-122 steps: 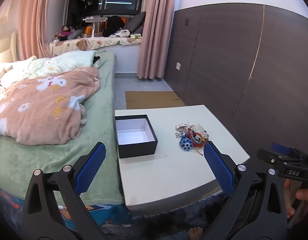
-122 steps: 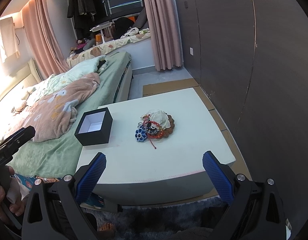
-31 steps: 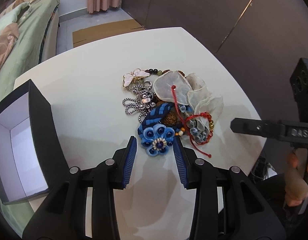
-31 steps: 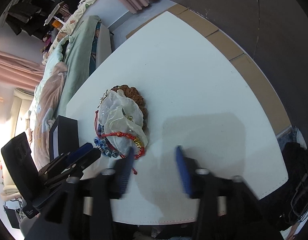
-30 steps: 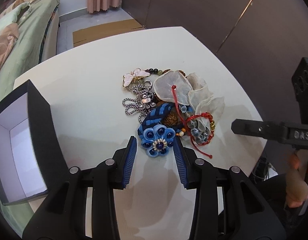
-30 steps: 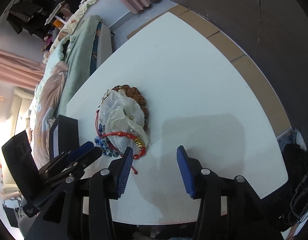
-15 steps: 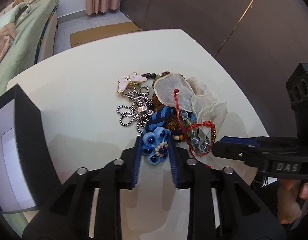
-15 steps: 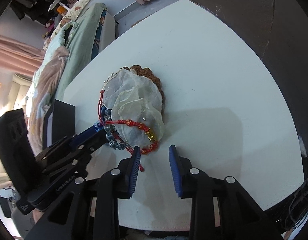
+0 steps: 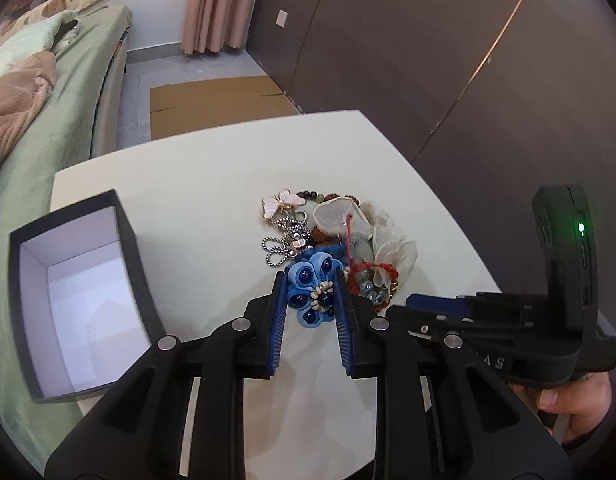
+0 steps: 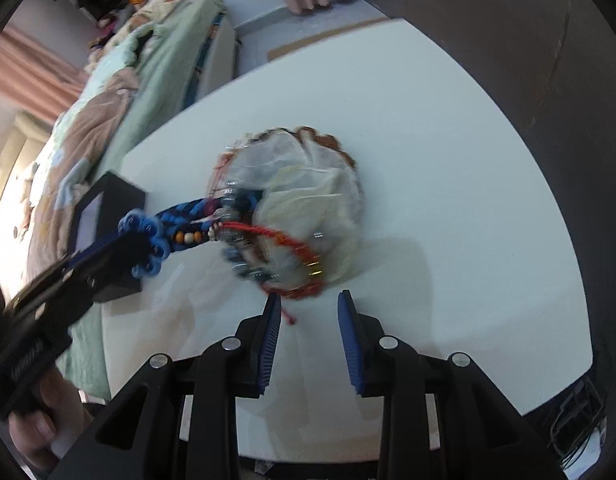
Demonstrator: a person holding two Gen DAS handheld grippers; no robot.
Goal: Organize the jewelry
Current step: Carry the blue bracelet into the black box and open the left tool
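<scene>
Left gripper [image 9: 311, 294] clamps blue flower ornament [image 9: 311, 295] at frame centre.
Right gripper [image 10: 308, 312], lower centre, jaws apart, empty, just below red bracelet [image 10: 286, 246].

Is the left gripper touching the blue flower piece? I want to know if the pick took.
Touching. In the left wrist view the left gripper has both blue pads pressed against the sides of the blue flower piece.
</scene>
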